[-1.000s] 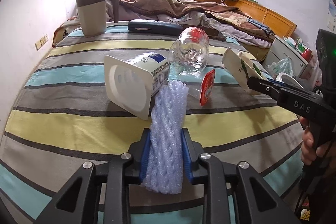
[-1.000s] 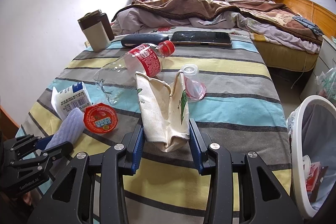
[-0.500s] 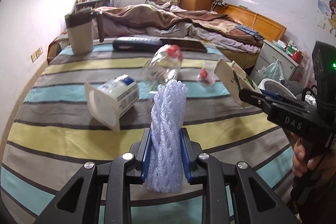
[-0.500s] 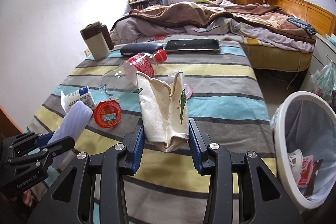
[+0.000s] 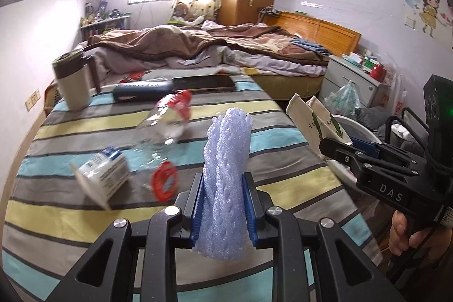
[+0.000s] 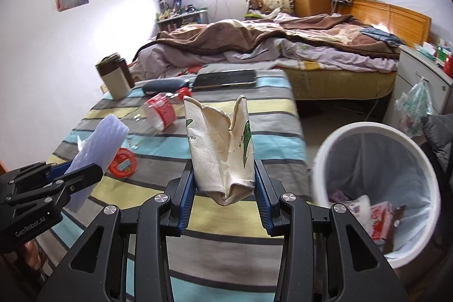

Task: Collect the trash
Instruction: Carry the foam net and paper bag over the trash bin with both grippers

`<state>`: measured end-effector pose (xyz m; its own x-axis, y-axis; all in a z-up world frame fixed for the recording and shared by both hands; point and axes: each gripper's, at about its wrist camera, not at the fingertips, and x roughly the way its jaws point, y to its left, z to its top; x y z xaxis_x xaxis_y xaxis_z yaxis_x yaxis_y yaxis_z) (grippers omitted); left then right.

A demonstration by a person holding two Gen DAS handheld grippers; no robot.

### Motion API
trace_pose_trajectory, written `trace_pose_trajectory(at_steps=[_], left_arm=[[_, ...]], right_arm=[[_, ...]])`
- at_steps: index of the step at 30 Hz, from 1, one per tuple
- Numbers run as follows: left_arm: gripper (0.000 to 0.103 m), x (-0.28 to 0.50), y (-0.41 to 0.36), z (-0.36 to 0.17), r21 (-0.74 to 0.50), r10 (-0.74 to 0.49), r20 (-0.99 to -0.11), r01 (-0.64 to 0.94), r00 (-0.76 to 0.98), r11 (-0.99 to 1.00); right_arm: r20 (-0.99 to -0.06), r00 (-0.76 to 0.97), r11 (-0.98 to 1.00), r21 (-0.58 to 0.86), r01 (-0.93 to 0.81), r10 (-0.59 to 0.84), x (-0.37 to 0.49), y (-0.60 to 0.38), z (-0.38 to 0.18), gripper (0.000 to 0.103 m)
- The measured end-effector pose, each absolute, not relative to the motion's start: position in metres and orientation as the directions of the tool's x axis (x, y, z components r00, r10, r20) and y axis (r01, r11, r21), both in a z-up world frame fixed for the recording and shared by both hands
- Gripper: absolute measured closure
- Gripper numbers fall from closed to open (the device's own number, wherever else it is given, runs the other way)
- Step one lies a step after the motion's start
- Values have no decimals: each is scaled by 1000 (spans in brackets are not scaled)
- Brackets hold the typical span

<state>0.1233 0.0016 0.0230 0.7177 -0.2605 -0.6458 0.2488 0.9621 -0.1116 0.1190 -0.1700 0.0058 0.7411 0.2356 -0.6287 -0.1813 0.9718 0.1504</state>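
Note:
My left gripper [image 5: 223,205] is shut on a pale blue foam net sleeve [image 5: 226,174], held upright above the striped table [image 5: 56,228]; it also shows in the right wrist view as the foam sleeve [image 6: 96,154]. My right gripper [image 6: 225,188] is shut on a crumpled cream paper carton [image 6: 223,149] with green print, lifted off the table. The same carton [image 5: 314,120] appears at right in the left wrist view. A white trash bin [image 6: 376,188] with a liner stands on the floor to the right. On the table lie a clear bottle [image 5: 167,120] with a red label, a white cup [image 5: 99,177] and a red lid [image 5: 164,180].
A beige and brown mug [image 5: 72,84], a dark case [image 5: 141,91] and a black tablet [image 5: 203,82] sit at the table's far end. Behind is a bed [image 5: 212,47] with rumpled blankets. A white nightstand [image 5: 356,81] with a hanging plastic bag [image 6: 416,104] stands at right.
Both grippers have risen and drawn back with their loads. The table items look smaller and lower, and the trash bin has come further into the right wrist view.

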Motion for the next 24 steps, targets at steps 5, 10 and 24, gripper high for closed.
trace_pose_trajectory(at_steps=[5,10,24], left_arm=[[77,125,-29,31,-87,-287,-629,301,723,950],[77,129,-54,37,-94,-322,-618,339,718,936],[77,143,-126,38,-88,-405,-617,452,675,888]], right_arm=[[-618,760,979,155,-130,199,113,-193,10,62],[-618,772,987,148,-67,145,110,-213,12,62],[-626,779,986,146,83,27,99,-267,10,62]])
